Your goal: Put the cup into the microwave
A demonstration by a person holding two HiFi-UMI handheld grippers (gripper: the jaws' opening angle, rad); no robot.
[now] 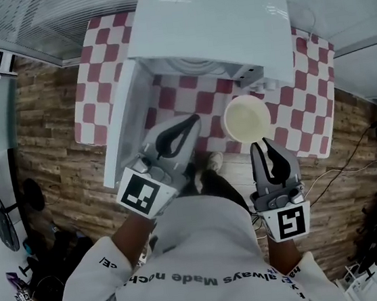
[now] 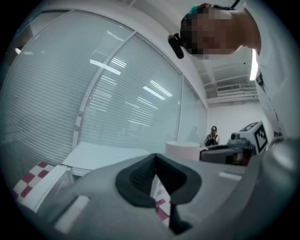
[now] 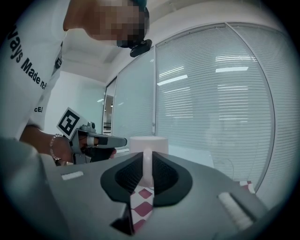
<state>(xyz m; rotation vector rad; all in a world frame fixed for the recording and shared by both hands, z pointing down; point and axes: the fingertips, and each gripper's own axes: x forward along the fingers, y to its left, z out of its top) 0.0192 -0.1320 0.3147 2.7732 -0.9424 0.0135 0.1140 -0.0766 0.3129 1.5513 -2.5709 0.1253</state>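
Cup (image 1: 246,120) handle inside the right gripper (image 1: 264,145)

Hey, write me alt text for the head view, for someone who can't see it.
Seen from above, a person's right gripper is shut on the handle of a white cup, holding it in front of a white microwave whose door stands open at the left. The left gripper is shut and empty beside it, over a red-and-white checked tablecloth.

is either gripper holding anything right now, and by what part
The right gripper holds the cup by its handle; the left gripper holds nothing.
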